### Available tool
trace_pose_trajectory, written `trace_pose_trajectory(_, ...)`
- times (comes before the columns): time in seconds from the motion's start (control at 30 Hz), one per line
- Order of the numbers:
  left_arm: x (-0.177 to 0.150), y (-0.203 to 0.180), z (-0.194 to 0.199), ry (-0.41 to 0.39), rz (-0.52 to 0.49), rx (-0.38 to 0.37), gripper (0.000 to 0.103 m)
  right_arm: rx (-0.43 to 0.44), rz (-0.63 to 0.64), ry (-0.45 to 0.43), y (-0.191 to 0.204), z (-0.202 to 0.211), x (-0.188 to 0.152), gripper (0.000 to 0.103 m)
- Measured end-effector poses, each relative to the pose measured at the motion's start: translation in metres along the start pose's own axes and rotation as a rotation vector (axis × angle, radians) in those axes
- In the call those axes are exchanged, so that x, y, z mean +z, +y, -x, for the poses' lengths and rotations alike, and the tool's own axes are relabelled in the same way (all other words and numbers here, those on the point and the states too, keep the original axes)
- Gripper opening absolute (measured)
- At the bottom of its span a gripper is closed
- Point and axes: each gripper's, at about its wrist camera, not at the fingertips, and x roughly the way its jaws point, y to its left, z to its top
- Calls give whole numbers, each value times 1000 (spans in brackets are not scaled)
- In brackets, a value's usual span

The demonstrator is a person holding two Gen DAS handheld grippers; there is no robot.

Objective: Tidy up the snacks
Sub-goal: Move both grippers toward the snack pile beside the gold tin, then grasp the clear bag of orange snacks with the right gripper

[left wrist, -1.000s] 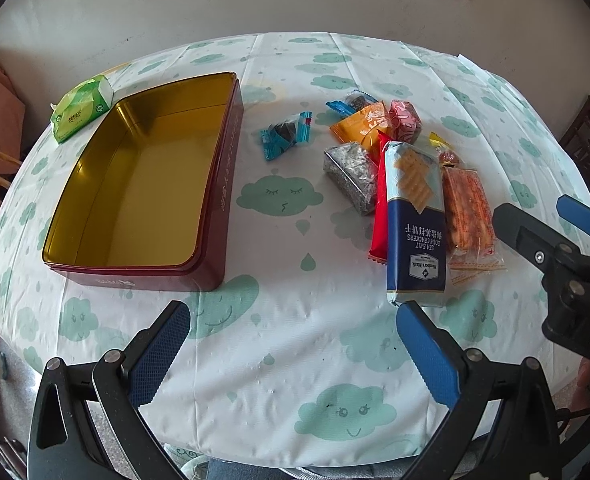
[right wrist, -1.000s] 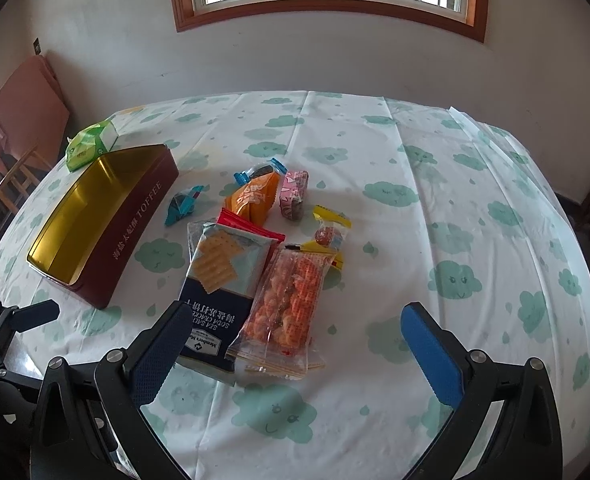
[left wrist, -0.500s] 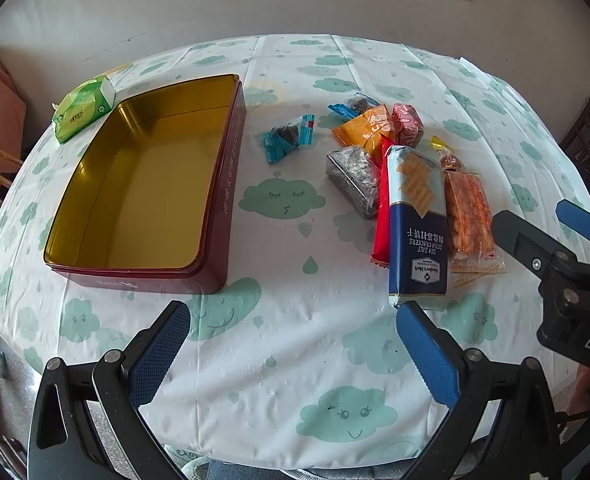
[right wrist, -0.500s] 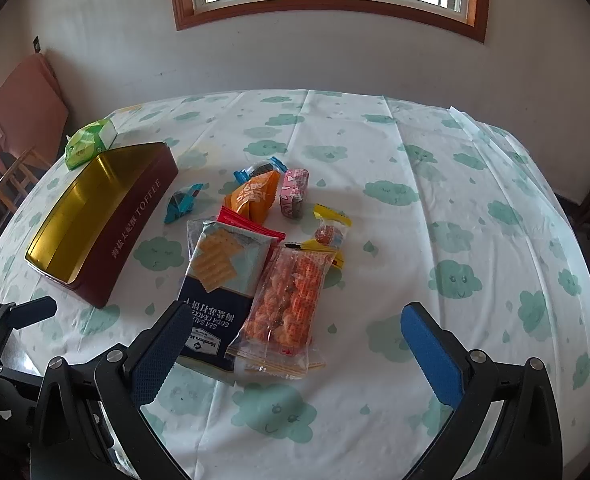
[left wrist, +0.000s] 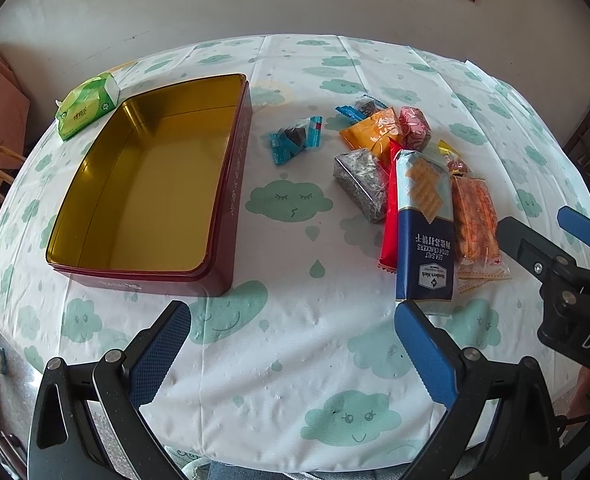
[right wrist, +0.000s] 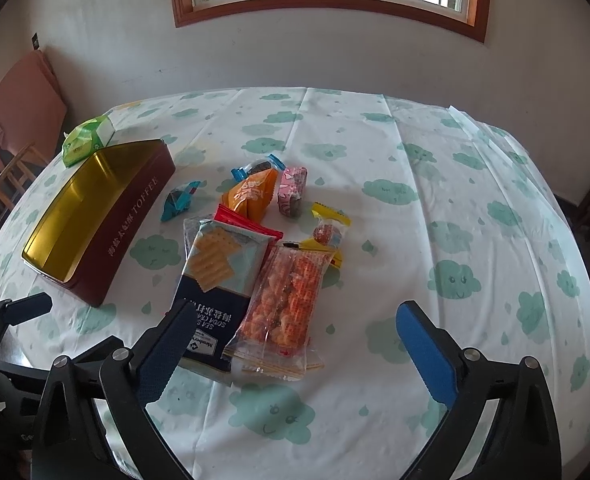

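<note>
Both the left gripper (left wrist: 291, 354) and right gripper (right wrist: 295, 354) hover wide open and empty over the bench (left wrist: 279, 360). The snacks (right wrist: 255, 256) lie heaped at two o'clock from the bare tin (left wrist: 151, 196) (presumably their destination).

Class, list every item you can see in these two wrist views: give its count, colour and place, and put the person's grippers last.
Toffee tin: 1, maroon, gold inside, empty, table's left.
Tissue pack: 1, green, behind tin.
Soda cracker pack: 1, blue, nearest in pile.
Orange snack bag: 1, clear, right of crackers.
Red packet: 1, under crackers.
Small wrapped snacks: about 6, mixed colours, behind crackers.
Tablecloth: 1, white, green clouds.
Left gripper: open, empty.
Right gripper: open, empty.
</note>
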Motion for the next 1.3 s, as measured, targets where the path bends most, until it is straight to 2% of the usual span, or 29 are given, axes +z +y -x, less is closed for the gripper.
trace_pose_trajectory(0.33,3,2,-2,-1,2,5,100,2,-1,13,0,-4,0,98)
trace_pose_trajectory(0.97,7,1,-9,-4,-5,-3,90,19,-64,109,-12,-35,-1,73)
trace_pose_trajectory(1.2,9,-7,-10,-11,-26,-9,90,16,-72,132,-7,-52,9,72)
trace_pose_trajectory(1.3,10,-11,-11,-14,-40,-7,90,18,-71,148,-5,-58,10,67)
